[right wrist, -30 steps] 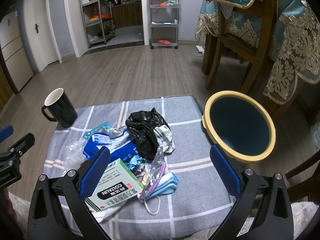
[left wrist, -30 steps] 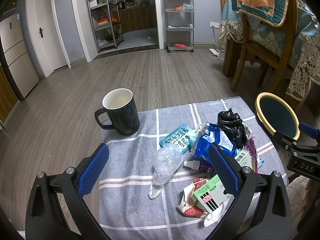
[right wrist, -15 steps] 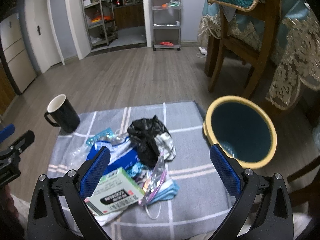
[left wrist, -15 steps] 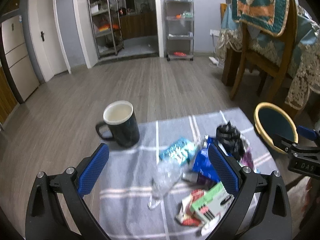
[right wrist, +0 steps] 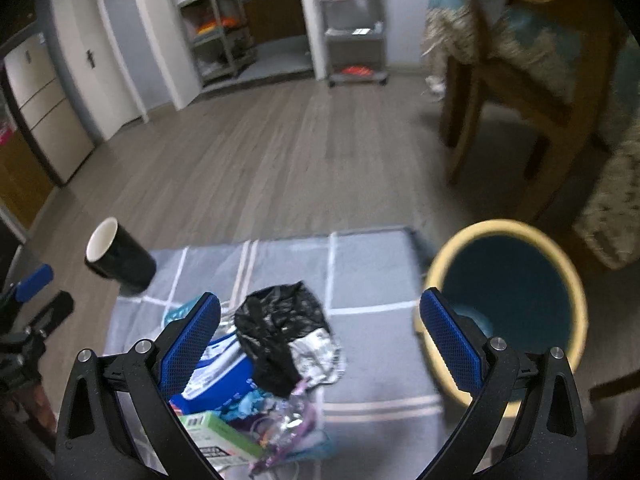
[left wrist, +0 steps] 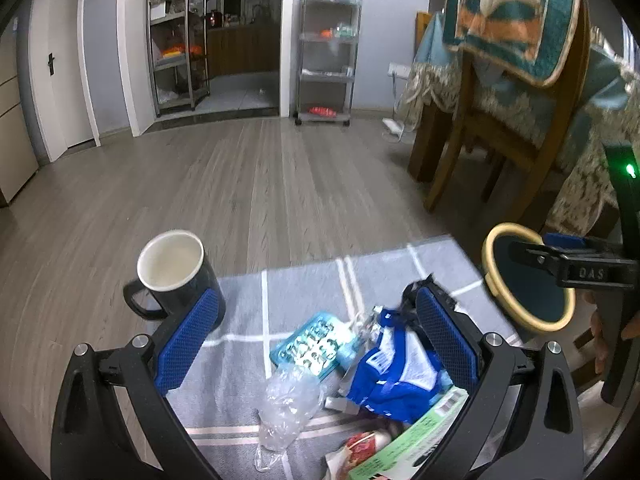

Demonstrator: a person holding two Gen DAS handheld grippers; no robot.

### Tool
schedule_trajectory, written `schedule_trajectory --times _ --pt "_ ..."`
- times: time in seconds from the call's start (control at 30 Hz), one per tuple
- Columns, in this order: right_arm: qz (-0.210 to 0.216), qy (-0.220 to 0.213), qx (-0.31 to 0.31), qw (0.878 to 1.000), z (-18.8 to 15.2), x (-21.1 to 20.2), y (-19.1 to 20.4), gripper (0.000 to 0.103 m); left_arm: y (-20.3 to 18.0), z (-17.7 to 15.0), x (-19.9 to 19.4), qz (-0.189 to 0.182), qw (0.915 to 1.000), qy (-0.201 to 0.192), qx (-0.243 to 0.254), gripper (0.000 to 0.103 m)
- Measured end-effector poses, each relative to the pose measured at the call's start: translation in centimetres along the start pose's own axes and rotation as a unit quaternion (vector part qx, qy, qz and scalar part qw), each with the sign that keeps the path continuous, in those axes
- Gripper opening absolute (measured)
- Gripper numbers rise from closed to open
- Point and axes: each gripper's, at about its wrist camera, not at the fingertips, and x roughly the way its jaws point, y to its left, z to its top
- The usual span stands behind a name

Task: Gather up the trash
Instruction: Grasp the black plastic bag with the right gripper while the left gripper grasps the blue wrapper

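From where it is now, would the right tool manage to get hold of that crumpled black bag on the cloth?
Probably yes. The right tool is open, and the black bag lies between its fingers on top of the pile, with nothing over it. The foil wrapper touching it might come along.

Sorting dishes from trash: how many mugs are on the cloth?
1: the black ceramic mug with white inside stands at the grey checked cloth's far left corner.

Left claw [left wrist: 316, 334] spread wide above blue wrapper [left wrist: 394, 378], clear plastic [left wrist: 290, 398] and mug [left wrist: 172, 272].
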Motion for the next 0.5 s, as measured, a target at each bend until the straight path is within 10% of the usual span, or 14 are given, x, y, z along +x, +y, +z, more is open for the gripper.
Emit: schedule_trajectory --times 0.3,0.5 --pt "0.038 0.095 -0.002 0.995 -1.3 6.8 2.0 0.095 1.7 -1.9 3.2 0.039 0.9978 0.052 -0.012 0.097" --pt "0.046 0.120 0.003 0.992 -1.9 8.2 2.1 0.063 1.7 -2.7 4.6 0.039 0.9960 0.079 -0.015 0.097"
